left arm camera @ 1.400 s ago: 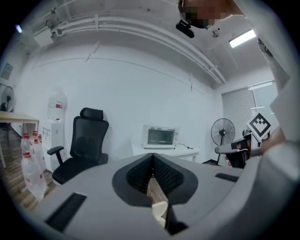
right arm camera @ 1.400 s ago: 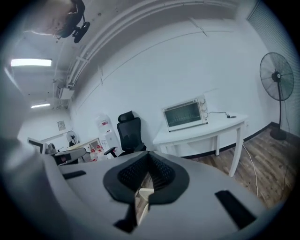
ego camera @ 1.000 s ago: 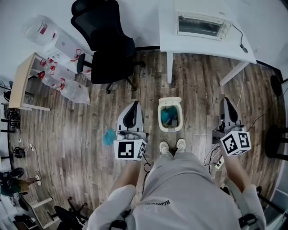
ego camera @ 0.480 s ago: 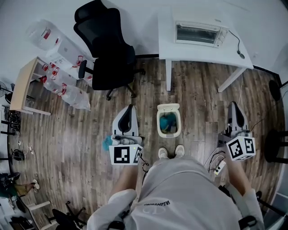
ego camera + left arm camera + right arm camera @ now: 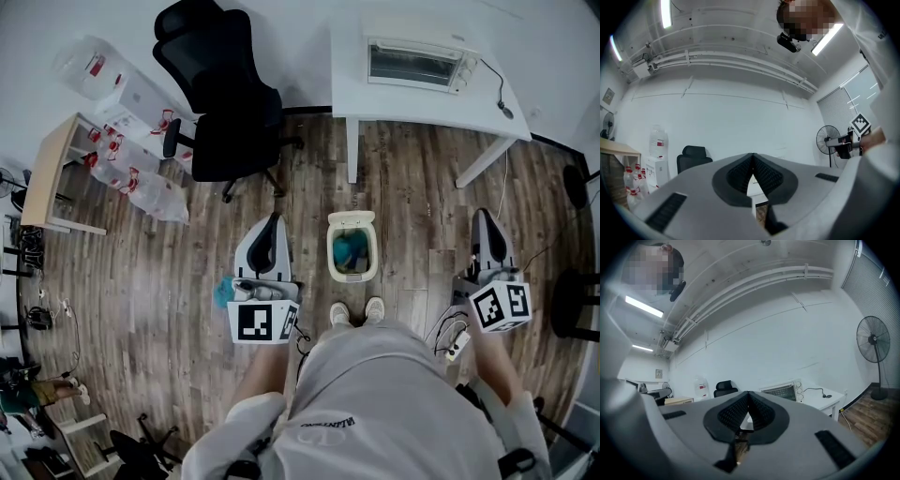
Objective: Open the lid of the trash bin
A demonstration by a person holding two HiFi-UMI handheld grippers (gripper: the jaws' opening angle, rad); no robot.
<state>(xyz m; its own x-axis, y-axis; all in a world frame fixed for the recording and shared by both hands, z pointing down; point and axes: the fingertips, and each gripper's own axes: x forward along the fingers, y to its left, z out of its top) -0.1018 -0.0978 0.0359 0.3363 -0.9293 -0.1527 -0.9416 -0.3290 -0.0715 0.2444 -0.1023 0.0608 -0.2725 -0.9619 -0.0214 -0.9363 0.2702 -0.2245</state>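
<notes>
A small cream trash bin (image 5: 331, 256) stands on the wood floor just ahead of the person's shoes (image 5: 352, 311). Its lid (image 5: 352, 220) is tipped up at the far side, and blue-green stuff shows inside. My left gripper (image 5: 274, 218) hangs left of the bin, apart from it, its jaws shut on nothing. My right gripper (image 5: 482, 215) is well off to the right of the bin, also shut and empty. In the left gripper view the gripper (image 5: 753, 156) points at the white wall; in the right gripper view the gripper (image 5: 748, 393) does the same. The bin is out of both those views.
A black office chair (image 5: 230, 103) stands back left. At the back, a white table (image 5: 422, 98) carries a toaster oven (image 5: 417, 61). Water bottles (image 5: 141, 183) and a wooden side table (image 5: 45, 173) are at the left. A blue scrap (image 5: 223, 292) lies by my left gripper. A standing fan (image 5: 874, 345) is at the right.
Both grippers have drawn back from the bin toward the person, the right one also further right. The bin's lid stays up throughout.
</notes>
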